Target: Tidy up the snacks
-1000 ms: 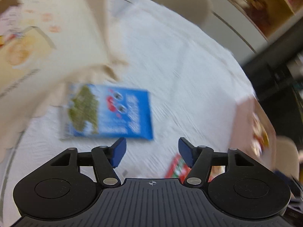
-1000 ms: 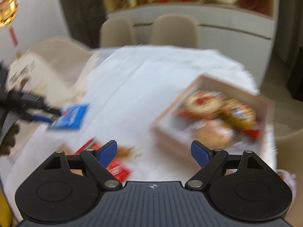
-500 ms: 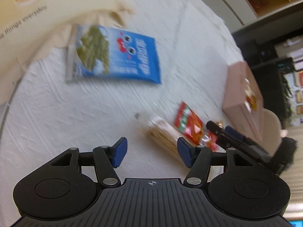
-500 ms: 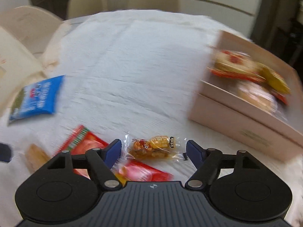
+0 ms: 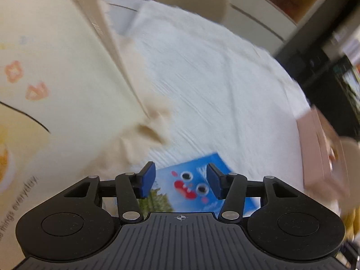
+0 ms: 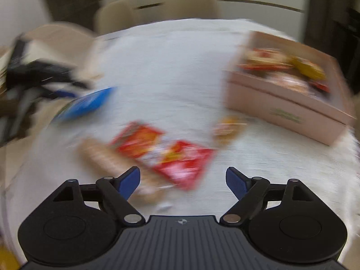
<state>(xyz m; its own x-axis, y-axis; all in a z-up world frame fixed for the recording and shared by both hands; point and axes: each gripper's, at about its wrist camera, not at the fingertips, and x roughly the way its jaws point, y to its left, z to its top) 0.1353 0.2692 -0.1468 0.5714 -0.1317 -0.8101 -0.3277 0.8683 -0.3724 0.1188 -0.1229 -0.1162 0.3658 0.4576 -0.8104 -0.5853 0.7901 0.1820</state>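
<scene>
bright, motion-blurred, fisheye-warped edges

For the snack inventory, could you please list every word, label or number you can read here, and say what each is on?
"things everyday" on the cream bag, running up its left side; a word before it is cut off.
Blue snack packet: white lettering, too hidden and blurred to read.
Pink box: greenish mark on its side, too blurred.
Red packets: too blurred.

A flat blue foil snack packet with googly eyes (image 5: 193, 186) lies on the white cloth at six o'clock in the left view. A red crinkly packet (image 6: 166, 153) lies centre, a pink snack-filled cardboard box (image 6: 290, 103) at two o'clock.
</scene>
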